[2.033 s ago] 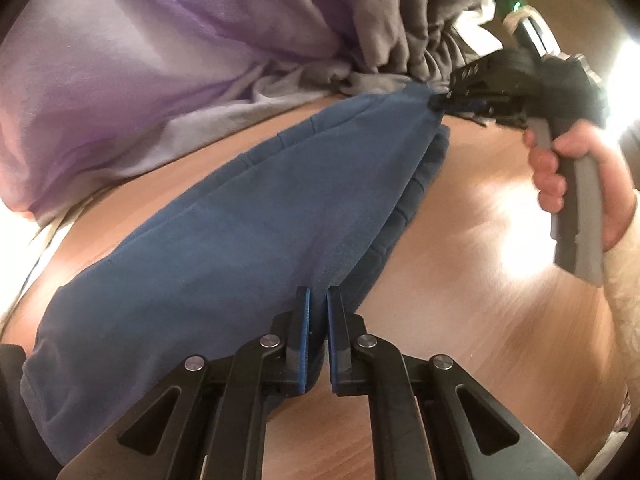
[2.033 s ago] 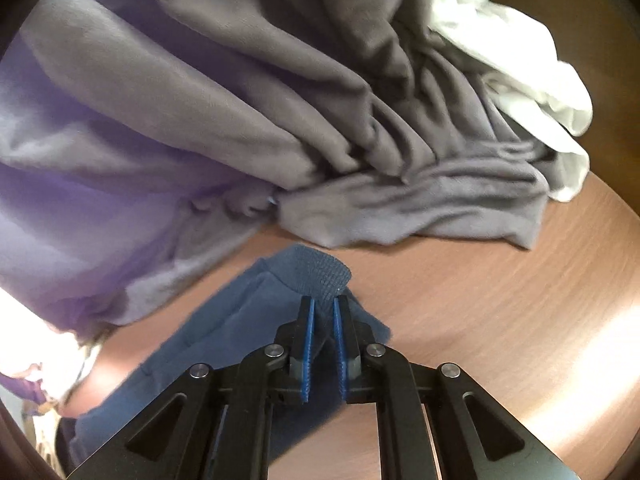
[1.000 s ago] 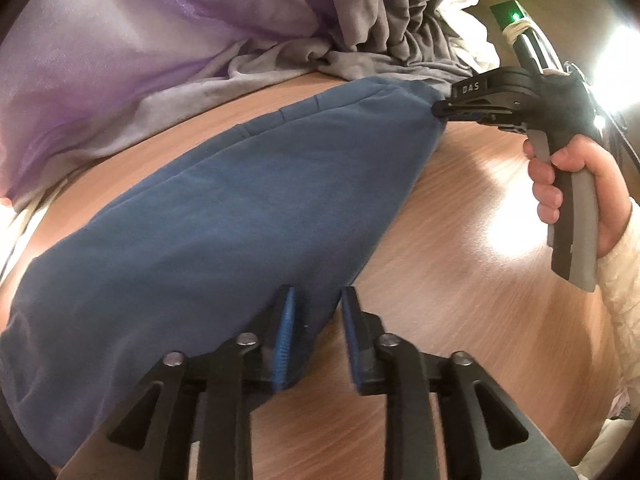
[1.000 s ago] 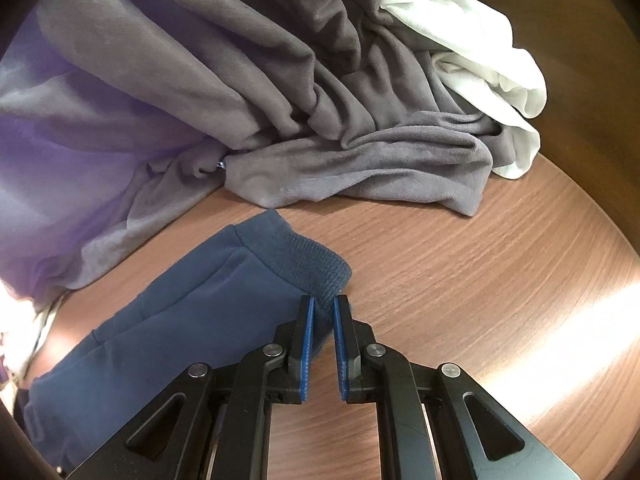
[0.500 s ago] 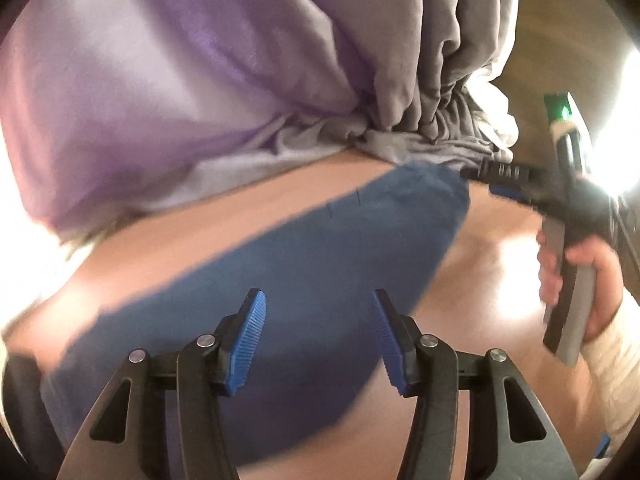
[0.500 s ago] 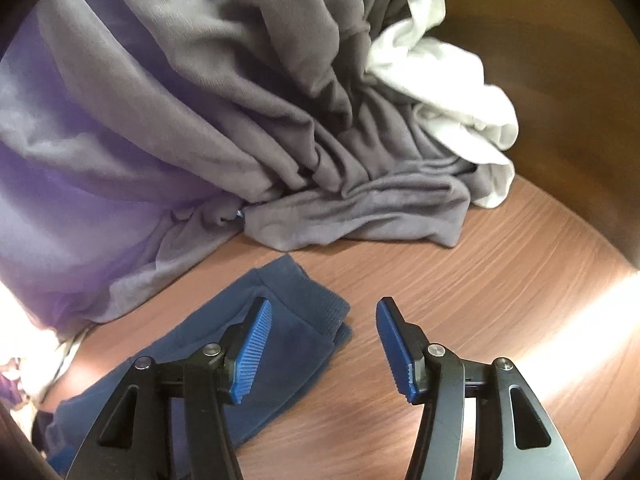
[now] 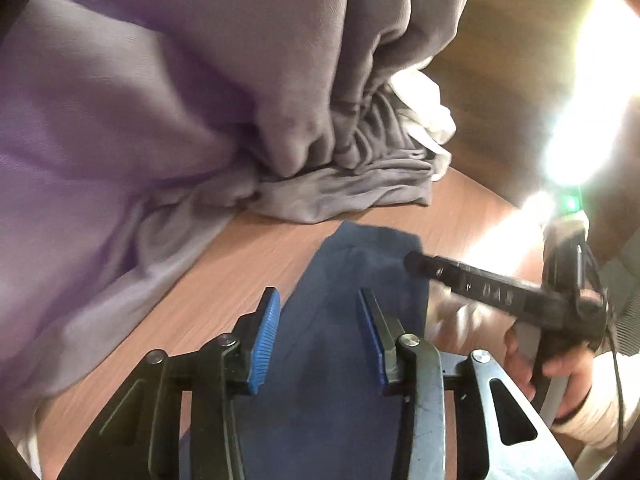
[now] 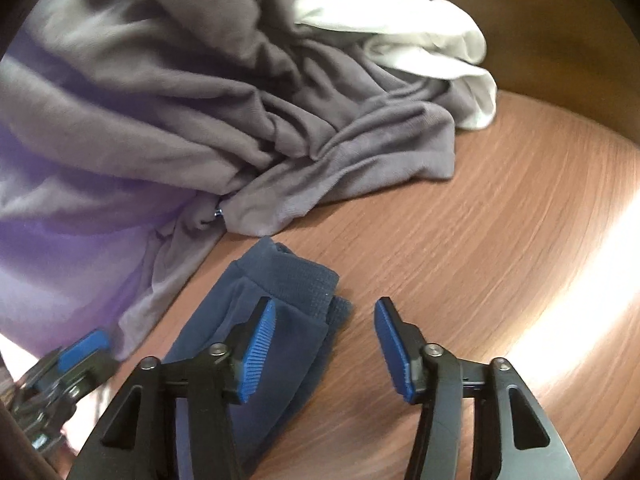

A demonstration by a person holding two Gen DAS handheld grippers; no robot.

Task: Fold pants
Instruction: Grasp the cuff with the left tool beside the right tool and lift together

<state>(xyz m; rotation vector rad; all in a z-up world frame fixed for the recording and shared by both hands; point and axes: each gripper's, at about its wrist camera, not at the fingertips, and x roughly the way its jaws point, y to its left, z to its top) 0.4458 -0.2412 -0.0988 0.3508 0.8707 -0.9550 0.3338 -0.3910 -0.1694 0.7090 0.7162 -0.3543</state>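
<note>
The dark blue pants (image 7: 352, 264) lie folded lengthwise on the wooden table (image 7: 248, 280), ribbed cuff (image 8: 296, 280) at the far end. My left gripper (image 7: 318, 338) hovers over the cloth, jaws apart and closing, pads not pressing on anything. My right gripper (image 8: 326, 348) stands beside the cuff. Its jaws are apart and closing slightly, the pants' edge under its left finger (image 8: 258, 348) and bare wood in the gap. A hand (image 7: 560, 364) holds the right gripper (image 7: 416, 260), seen side-on. The left gripper (image 8: 76, 354) shows at the lower left.
A heap of grey clothes (image 8: 280, 92) and purple clothes (image 7: 100, 128) fills the far left, its edge close to the cuff. A white garment (image 8: 420, 20) lies behind it. Bare wood (image 8: 500, 220) spreads to the right, with a bright glare patch (image 7: 580, 120).
Both grippers let go of the pants and opened. The left one swung toward the cuff end, close to the right gripper, and has narrowed again. The pants now lie loose on the table.
</note>
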